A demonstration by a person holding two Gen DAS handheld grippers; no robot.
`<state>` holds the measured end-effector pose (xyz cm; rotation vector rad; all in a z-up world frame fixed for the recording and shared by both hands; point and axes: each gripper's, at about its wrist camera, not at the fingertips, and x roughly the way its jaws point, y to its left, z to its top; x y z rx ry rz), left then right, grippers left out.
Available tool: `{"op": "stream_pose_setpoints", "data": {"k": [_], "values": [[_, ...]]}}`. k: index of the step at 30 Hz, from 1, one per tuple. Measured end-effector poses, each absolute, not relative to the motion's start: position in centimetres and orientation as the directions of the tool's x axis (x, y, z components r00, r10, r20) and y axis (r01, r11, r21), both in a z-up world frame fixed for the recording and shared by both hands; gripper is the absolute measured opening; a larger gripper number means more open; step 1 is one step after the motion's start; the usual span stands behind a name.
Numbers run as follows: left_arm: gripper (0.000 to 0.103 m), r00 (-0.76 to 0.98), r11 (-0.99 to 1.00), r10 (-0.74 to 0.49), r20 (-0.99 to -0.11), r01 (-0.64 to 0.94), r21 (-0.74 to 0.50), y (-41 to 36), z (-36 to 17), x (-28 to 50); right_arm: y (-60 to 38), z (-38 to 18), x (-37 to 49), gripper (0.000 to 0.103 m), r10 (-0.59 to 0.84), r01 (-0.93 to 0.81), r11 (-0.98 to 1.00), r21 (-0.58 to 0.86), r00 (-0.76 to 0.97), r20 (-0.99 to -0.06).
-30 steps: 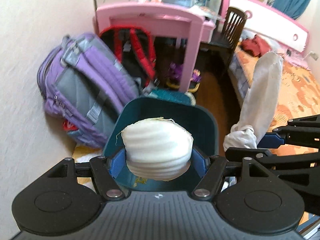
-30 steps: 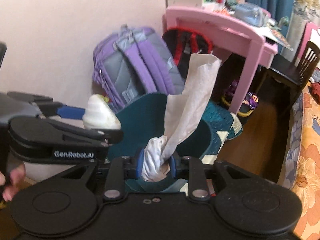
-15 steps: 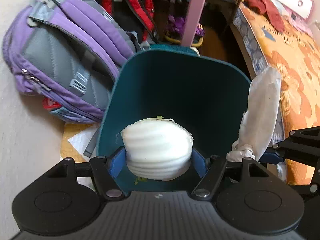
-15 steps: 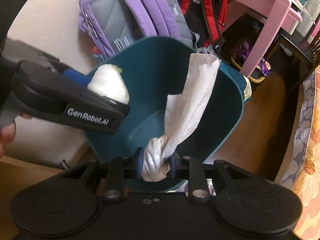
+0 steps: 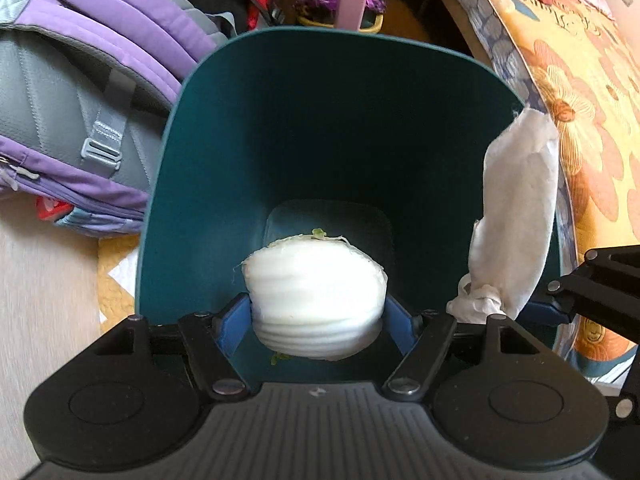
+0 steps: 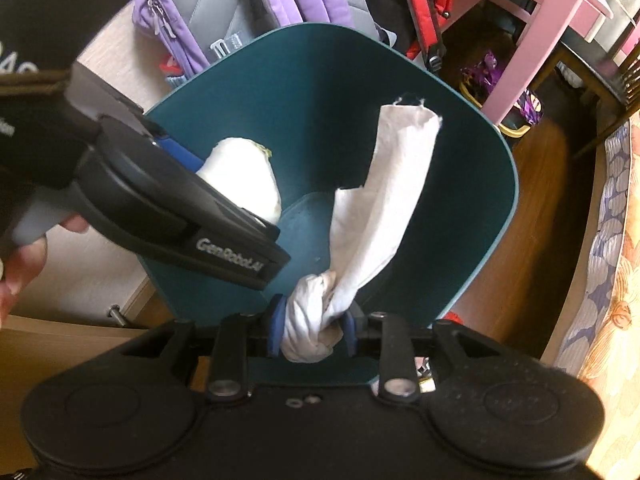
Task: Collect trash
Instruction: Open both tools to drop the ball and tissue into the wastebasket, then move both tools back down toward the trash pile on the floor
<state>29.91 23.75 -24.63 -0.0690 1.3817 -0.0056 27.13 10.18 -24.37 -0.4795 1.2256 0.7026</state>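
The bin (image 5: 328, 120) occupies the centre of both wrist views, its open mouth facing the cameras. In the left wrist view, the left gripper (image 5: 318, 312) sits at lower centre over the bin mouth, with the stack of cups (image 5: 316, 292) between its jaws. The tissue (image 5: 516, 216) stands at the right, along the bin's right rim. The backpack (image 5: 80, 100) lies at upper left, beside the bin. The bedspread (image 5: 580, 100) fills the upper right.

In the right wrist view, the right gripper (image 6: 310, 330) sits at lower centre, the tissue between its jaws and reaching up over the bin interior. The left gripper enters from the left. The table leg (image 6: 532, 52) stands at upper right, behind the bin.
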Motion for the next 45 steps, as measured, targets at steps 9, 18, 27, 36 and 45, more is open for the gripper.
{"op": "stream_pose_setpoints", "data": {"k": [9,18,27,36,45], "values": [[0.079,0.196,0.995,-0.065,-0.979,-0.059,-0.078,24.3,-24.7,29.9,9.8,-24.0,26.6,0.042,0.253,-0.705,0.707,0.054,0.180,-0.951],[0.079,0.235,0.993,-0.067,-0.970,-0.083,-0.089,24.4,-23.0,28.6,7.9,-22.4,25.8,0.053,0.306,-0.677,0.731,0.085,0.214,-0.928],[0.079,0.342,0.994,-0.050,-0.939,-0.074,-0.079,22.7,-18.6,25.9,3.7,-18.0,24.0,0.081,0.423,-0.619,0.769,0.160,0.304,-0.854],[0.082,0.430,0.989,-0.079,-0.899,-0.078,-0.124,19.0,-14.4,23.2,-2.7,-13.7,22.1,0.093,0.498,-0.564,0.795,0.223,0.396,-0.772],[0.098,0.490,0.985,-0.115,-0.864,-0.055,-0.162,13.1,-12.8,22.1,-13.2,-12.7,19.9,0.097,0.475,-0.451,0.856,0.254,0.488,-0.732]]}}
